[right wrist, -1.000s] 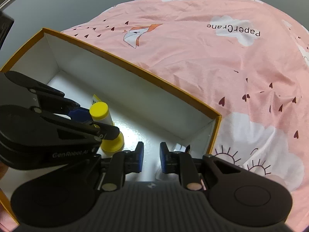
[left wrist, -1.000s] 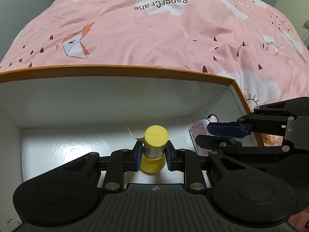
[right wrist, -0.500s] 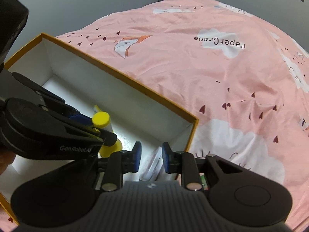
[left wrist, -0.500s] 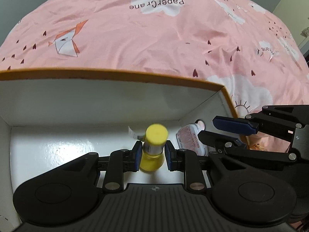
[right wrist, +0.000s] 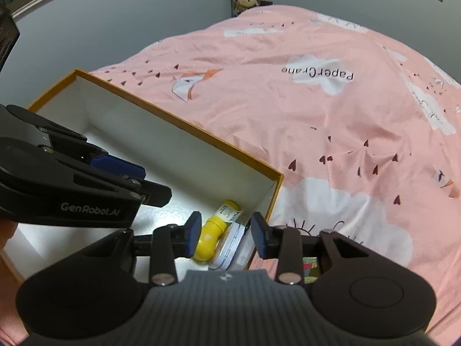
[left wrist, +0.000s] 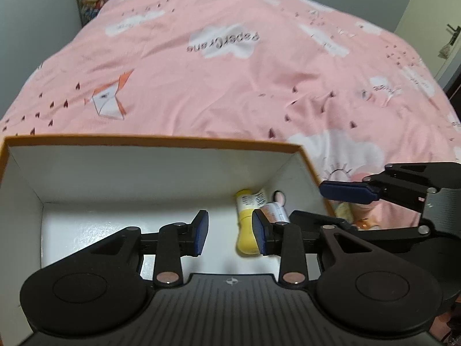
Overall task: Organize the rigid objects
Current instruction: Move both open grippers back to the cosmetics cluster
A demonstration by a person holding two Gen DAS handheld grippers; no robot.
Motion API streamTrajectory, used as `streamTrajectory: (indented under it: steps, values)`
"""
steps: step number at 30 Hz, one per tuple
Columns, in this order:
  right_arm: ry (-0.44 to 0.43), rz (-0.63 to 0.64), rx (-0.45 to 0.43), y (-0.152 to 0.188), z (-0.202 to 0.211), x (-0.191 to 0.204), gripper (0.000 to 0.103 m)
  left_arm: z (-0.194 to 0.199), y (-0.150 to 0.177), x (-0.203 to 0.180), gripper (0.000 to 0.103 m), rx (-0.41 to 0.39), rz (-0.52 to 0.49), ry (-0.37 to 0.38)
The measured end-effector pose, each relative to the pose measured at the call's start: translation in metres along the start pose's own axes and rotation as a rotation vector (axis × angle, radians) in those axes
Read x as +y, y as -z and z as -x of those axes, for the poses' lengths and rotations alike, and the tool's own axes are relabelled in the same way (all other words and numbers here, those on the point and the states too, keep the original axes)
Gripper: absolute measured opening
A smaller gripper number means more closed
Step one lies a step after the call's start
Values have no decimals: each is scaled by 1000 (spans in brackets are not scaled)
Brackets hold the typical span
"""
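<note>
Both grippers hang over an orange-edged box (left wrist: 161, 141) on a pink bedspread (left wrist: 230, 86), their jaws having just been opening. The left gripper (left wrist: 230, 229) stands released and empty; the yellow bottle (left wrist: 247, 230) lies tipped on the box floor at its 2 o'clock, apparently dropped there for storage. The right gripper (right wrist: 226, 235) is likewise unclenched above it. A second labelled container (left wrist: 275, 212) beside the bottle is partly hidden and unidentifiable.

Bed under a pink cloud-print cover (left wrist: 230, 92), an orange-rimmed white box (left wrist: 149, 141) directly on it.
</note>
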State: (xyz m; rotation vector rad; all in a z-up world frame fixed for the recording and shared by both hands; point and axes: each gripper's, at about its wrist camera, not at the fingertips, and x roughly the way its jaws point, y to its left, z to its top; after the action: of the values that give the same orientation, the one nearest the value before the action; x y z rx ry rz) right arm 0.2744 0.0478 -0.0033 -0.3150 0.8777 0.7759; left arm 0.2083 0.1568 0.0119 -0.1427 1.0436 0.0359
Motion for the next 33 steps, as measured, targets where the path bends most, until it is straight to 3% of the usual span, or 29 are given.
streamTrajectory:
  steps: [8, 13, 19, 25, 33]
  values:
    - [19, 7, -67, 10, 40, 5, 44, 40, 10, -31, 39, -118, -77, 24]
    - [46, -21, -108, 26, 71, -5, 47, 64, 23, -61, 39, -207, -179, 96]
    - [110, -131, -120, 72, 106, -41, 51, 68, 45, -105, 39, -258, -336, 214]
    - [169, -320, -90, 133, 126, -83, 51, 40, 66, -146, 39, -196, -470, 270]
    - [139, -398, -11, 191, 109, -91, 51, -13, 96, -176, 39, -44, -638, 211]
